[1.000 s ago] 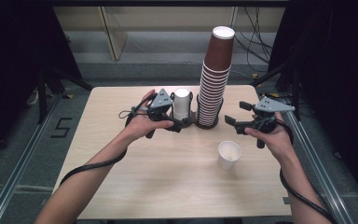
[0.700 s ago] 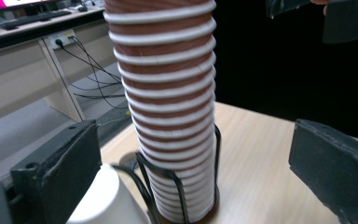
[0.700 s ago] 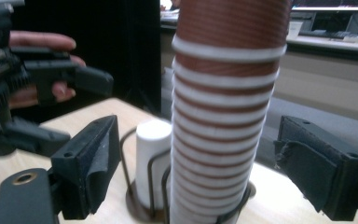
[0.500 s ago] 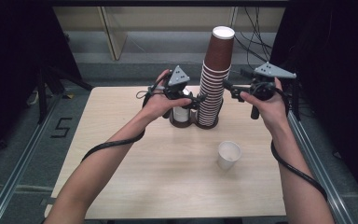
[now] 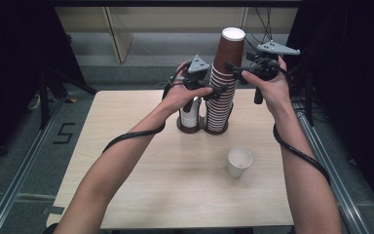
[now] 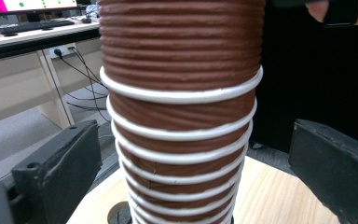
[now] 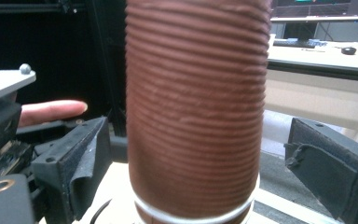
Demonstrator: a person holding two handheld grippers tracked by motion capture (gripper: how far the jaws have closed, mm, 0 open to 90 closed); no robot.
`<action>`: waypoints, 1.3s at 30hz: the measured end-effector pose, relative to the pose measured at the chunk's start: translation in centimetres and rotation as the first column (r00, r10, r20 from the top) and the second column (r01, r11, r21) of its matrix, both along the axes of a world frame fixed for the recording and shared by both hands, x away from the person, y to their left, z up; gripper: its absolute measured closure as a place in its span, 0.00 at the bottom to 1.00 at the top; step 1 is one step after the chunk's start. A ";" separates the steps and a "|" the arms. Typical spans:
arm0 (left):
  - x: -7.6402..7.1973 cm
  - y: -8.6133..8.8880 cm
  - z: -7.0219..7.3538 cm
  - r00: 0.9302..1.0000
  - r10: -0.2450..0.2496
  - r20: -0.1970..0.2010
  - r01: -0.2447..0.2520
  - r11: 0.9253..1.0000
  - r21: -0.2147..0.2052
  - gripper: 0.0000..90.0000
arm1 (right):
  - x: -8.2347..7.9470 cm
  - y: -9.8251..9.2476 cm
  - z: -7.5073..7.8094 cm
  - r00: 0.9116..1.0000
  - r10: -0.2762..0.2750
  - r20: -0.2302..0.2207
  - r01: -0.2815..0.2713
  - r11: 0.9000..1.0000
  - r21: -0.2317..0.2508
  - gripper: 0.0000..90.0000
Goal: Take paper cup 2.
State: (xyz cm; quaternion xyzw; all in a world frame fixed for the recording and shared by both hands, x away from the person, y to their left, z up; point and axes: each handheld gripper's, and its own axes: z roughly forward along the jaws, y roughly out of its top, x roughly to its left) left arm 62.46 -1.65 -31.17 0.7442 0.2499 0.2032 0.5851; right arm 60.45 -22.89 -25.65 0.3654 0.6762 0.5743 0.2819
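While the cup stack [image 5: 221, 83] stood upright on the bench [image 5: 141, 161], the left gripper [image 5: 220, 89] flanked its mid-height, jaws spread and seemingly clear of the ribs. The right gripper [image 5: 233, 68] straddled the top cup [image 7: 196, 112], its jaws having just widened, not pressing. A white cup [image 5: 239, 162] stood apart.

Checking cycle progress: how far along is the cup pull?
Done: one white cup stands alone on the table. In hand: both grippers bracket the brown stack, left gripper lower, right gripper at the top cup; fingers open, apart from it. Left: grip, lift the top cup off, set it down.
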 end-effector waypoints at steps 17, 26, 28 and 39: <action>1.8 -1.5 0.7 0.999 0.012 -0.048 -0.013 1.000 -0.024 0.03 | 1.8 1.5 0.9 1.000 -0.004 -0.021 0.005 1.000 0.010 0.08; 2.2 -1.6 0.6 0.998 0.017 -0.058 -0.019 0.999 -0.033 0.06 | 2.5 2.2 0.7 1.000 -0.012 -0.025 0.012 1.000 0.015 0.10; 2.2 -1.7 0.6 0.998 0.019 -0.056 -0.021 0.999 -0.030 0.06 | 2.6 2.3 0.7 0.999 -0.016 -0.030 0.017 1.000 0.021 0.10; 2.2 -1.7 0.6 0.998 0.019 -0.055 -0.020 1.000 -0.024 0.06 | 2.7 2.5 0.7 0.999 -0.038 0.005 0.038 0.999 0.028 0.17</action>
